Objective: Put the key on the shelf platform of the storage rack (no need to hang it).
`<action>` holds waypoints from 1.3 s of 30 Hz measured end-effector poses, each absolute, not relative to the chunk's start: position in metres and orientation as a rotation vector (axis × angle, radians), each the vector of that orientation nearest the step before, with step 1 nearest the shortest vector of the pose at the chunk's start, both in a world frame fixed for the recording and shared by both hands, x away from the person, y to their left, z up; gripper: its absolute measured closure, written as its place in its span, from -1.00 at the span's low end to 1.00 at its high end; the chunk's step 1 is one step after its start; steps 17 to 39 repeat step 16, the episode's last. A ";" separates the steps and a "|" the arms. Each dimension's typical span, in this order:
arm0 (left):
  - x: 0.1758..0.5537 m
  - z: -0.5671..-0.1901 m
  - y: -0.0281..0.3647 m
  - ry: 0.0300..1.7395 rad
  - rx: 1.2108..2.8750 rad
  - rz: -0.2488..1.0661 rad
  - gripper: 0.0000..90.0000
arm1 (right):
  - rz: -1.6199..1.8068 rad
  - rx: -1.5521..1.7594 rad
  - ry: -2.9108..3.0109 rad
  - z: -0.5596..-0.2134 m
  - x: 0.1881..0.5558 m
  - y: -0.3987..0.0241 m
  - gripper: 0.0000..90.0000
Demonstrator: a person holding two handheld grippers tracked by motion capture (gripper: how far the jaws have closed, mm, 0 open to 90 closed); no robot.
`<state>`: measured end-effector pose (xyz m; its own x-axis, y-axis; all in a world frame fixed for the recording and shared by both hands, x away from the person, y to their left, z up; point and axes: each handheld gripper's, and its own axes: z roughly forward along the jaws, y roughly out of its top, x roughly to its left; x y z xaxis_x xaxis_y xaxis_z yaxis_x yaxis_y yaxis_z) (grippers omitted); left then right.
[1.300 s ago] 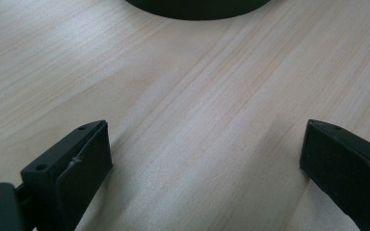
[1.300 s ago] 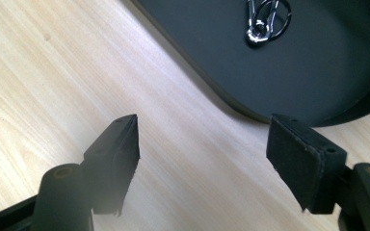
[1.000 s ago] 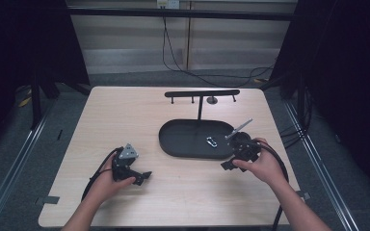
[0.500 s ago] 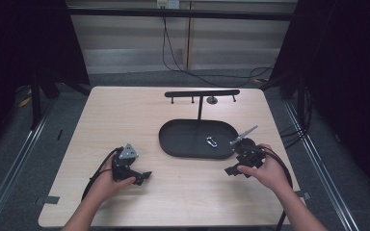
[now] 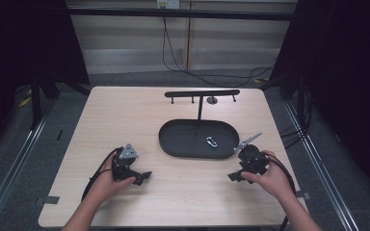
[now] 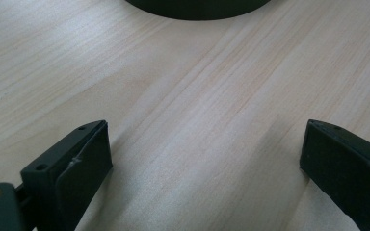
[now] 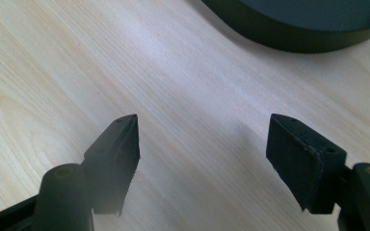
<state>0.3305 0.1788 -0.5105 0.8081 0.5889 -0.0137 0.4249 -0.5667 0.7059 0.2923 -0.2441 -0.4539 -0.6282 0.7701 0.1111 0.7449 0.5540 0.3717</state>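
A black oval tray lies at the table's middle with a small silver clip inside it. Behind it stands a black T-shaped rack with short pegs. My left gripper rests low over bare wood to the tray's near left, held by a hand. In the left gripper view the left gripper stands open with nothing between the jaws, and the tray's edge runs along the top. My right gripper is near the tray's near-right end. It is open and empty, with the tray's rim at upper right.
The wooden table has bare surface left and front of the tray. Metal floor rails run along both sides, and cables hang behind the table's far edge. Dark curtains flank the space.
The right gripper has drawn back from the tray's edge toward the table's near side and sunk lower. The left gripper has stayed where it was.
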 end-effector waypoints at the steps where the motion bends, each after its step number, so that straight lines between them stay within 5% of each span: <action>1: 0.331 -0.511 0.179 0.743 2.257 0.289 -0.92 | 0.601 1.332 2.709 -0.455 0.291 -0.245 -0.39; 39: 0.330 -0.510 0.179 0.743 2.257 0.288 -0.92 | 0.604 1.333 2.670 -0.462 0.283 -0.247 -0.37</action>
